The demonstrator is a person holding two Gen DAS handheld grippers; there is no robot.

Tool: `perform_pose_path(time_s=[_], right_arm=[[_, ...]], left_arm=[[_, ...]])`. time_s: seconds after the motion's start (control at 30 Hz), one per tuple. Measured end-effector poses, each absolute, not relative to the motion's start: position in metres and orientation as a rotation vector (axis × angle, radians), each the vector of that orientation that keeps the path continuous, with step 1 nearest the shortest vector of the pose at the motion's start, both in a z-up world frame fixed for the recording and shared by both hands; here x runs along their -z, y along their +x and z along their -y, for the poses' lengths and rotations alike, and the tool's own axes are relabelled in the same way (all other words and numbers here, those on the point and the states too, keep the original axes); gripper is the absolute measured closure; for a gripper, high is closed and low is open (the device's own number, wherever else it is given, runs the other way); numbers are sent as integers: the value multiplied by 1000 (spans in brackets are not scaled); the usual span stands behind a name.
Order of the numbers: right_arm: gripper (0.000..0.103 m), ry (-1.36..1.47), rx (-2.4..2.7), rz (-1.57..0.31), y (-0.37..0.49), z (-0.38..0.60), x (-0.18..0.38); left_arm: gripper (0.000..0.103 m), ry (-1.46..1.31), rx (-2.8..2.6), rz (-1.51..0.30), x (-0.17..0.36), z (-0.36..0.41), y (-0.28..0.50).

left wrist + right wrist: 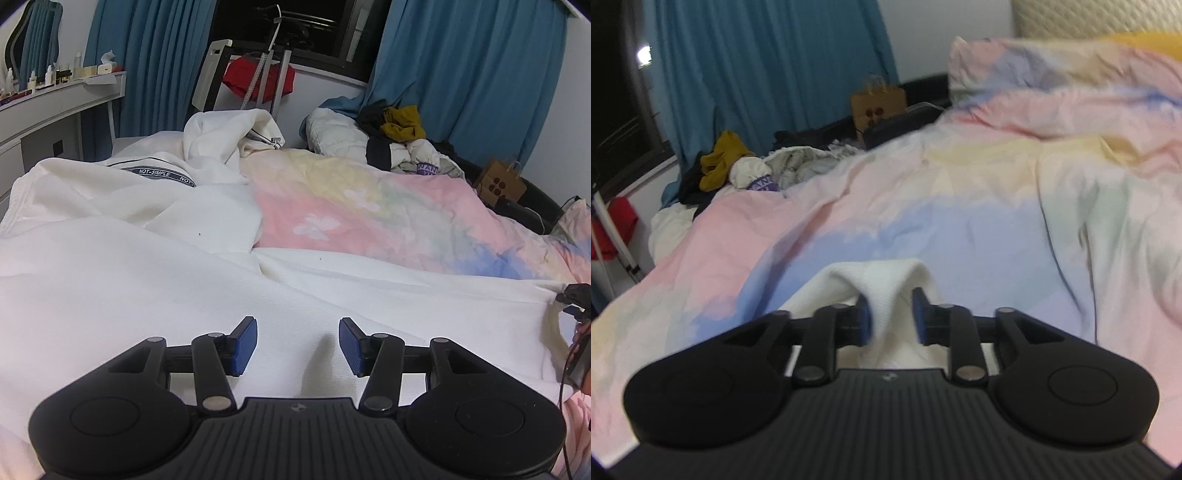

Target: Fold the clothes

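A white knit garment point(147, 280) with a "NOT-SIMPLE" band lies spread over the bed in the left wrist view. My left gripper point(297, 345) hovers just above its near part, jaws wide open and empty. In the right wrist view my right gripper point(890, 317) pinches a raised fold of the same white garment point(882, 280) between its blue pads point(865, 319), above the pastel duvet point(960, 206). The right gripper also shows at the right edge of the left wrist view point(576, 295), at the garment's edge.
A pile of clothes point(399, 136) lies at the bed's far side below blue curtains point(461, 74). A white dresser point(55, 107) with bottles stands left. A brown paper bag point(500, 182) sits beside the bed. A rack with red cloth point(258, 77) stands by the window.
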State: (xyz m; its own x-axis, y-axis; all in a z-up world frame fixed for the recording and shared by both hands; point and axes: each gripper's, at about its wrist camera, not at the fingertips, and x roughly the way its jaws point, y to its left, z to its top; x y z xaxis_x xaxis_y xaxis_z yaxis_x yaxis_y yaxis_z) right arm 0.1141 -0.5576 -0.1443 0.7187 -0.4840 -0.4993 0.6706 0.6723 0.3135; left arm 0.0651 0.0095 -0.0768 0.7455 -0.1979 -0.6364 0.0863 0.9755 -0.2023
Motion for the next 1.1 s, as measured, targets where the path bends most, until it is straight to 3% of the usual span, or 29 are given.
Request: perform_pose_path(time_s=[0.07,0.1,0.53,0.6,0.77,0.97,1.1], right_arm=[[33,544,683,-375,110,560,143],[28,561,685,-355,106,560,141],[25,681,557,-128,31,565,76],[28,814,517,-168,23,576,84],[54,864,429,-352,35,584,104],[57,819,369,-655,82,565,147],[66,697,550,-663,92,577,162]], left_arm=[[51,-162,159,-717,78,-9,67],[51,-163,162,-716,78,-8,67],[51,-180,187,-687,69,-5,58],[51,-178,194,-683,68,-5,56],[50,-173,212,-668,65,-3,49],[50,-188,204,-669,65,-6,47],[49,-194,198,-669,65,-6,49]])
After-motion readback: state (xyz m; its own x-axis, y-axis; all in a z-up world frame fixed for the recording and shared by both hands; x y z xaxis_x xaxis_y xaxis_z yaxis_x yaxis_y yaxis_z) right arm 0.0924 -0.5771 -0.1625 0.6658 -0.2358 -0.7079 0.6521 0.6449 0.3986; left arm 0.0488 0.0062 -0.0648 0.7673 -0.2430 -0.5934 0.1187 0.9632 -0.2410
